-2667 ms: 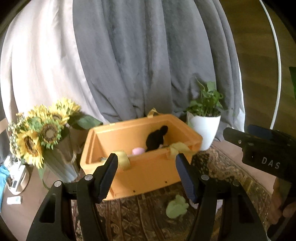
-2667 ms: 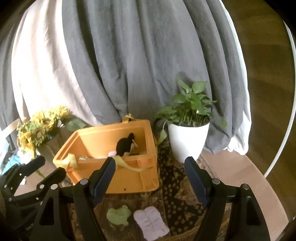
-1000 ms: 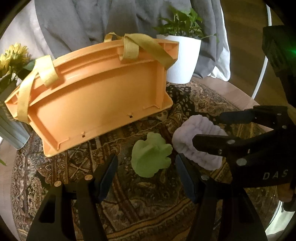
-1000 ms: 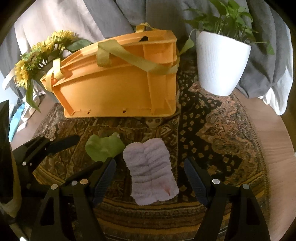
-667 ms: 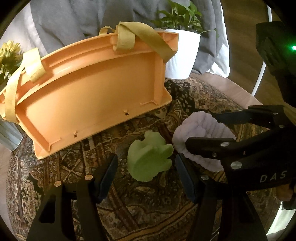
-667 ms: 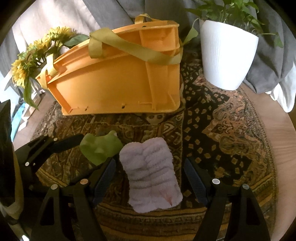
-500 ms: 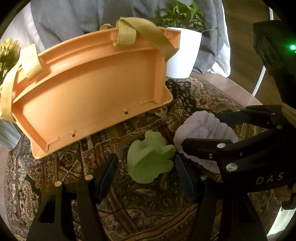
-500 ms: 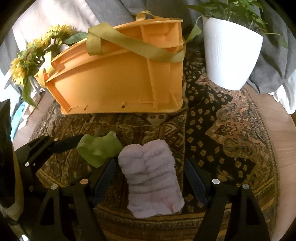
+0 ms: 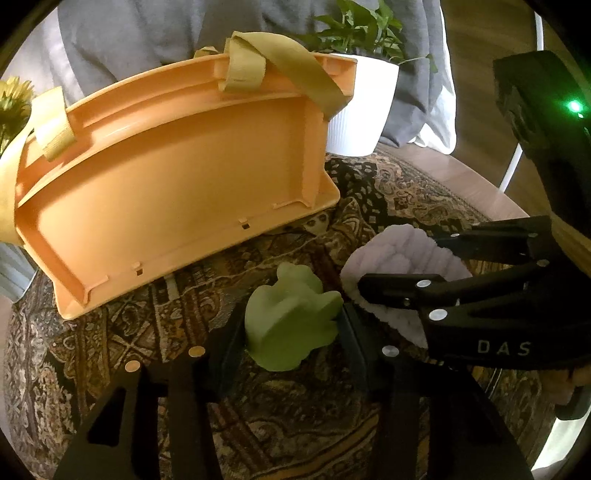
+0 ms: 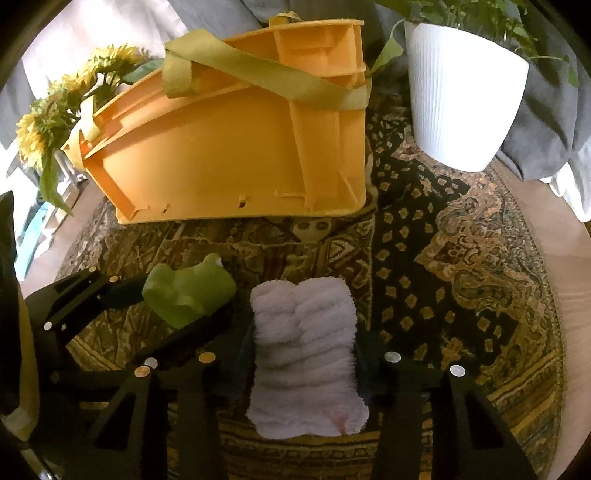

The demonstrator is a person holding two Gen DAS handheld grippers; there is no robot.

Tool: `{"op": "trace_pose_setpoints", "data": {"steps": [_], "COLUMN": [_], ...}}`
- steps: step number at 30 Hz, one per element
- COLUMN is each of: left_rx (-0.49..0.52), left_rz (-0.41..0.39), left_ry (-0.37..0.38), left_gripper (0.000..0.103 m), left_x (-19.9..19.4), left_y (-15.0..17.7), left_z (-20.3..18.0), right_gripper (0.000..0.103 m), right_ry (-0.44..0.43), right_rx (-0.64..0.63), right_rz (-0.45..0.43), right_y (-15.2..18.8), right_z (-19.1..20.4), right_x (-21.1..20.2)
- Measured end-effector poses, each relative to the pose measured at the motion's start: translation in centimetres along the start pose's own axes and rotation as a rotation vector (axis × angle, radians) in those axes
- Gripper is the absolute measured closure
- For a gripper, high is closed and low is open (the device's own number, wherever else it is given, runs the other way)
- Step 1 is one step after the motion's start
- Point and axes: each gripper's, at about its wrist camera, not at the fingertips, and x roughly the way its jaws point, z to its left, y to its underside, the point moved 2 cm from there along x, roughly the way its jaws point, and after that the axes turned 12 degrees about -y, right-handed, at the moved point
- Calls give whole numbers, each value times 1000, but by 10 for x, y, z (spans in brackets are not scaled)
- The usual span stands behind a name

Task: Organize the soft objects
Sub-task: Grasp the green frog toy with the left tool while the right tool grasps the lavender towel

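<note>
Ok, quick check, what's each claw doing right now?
Left claw: closed on the soft green frog-shaped toy.
Right claw: closed on the fluffy pale lilac cloth.

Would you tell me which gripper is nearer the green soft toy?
Left. The left gripper closes around the green soft toy; the right gripper is beside it, around the white fluffy cloth.

A patterned brown-and-gold rug (image 10: 461,236) covers the surface. On it, at the back right, stands a white ribbed pot (image 10: 461,99) with a leafy green plant (image 9: 365,27). Sunflowers (image 10: 55,110) stand at the left. Grey drapery (image 9: 147,37) hangs behind.
</note>
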Motion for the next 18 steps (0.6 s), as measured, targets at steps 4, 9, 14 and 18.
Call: {"op": "trace_pose_setpoints", "data": {"steps": [4,9,14,18], "left_rx": [-25,-83,-119,-140], "left_rz": [-2,-10,-25,-44], "left_ry": [-9,-26,-40,-55], "left_gripper": [54,54,54,54], "left_x": [-6,-18,-30,-41], "left_y": [0,-2,-3,-5], "left_z": [3,10,15,19], "right_gripper": [63,71,77,79], "right_ry": [8,3,1,-2], "right_rx": [9,20,19,20], "right_rz": [-15,-35,-53,-73], "right_y": [2,3,4,4], "right_z": [1,4,9,14], "right_x": [-5,-13,-19,-28]}}
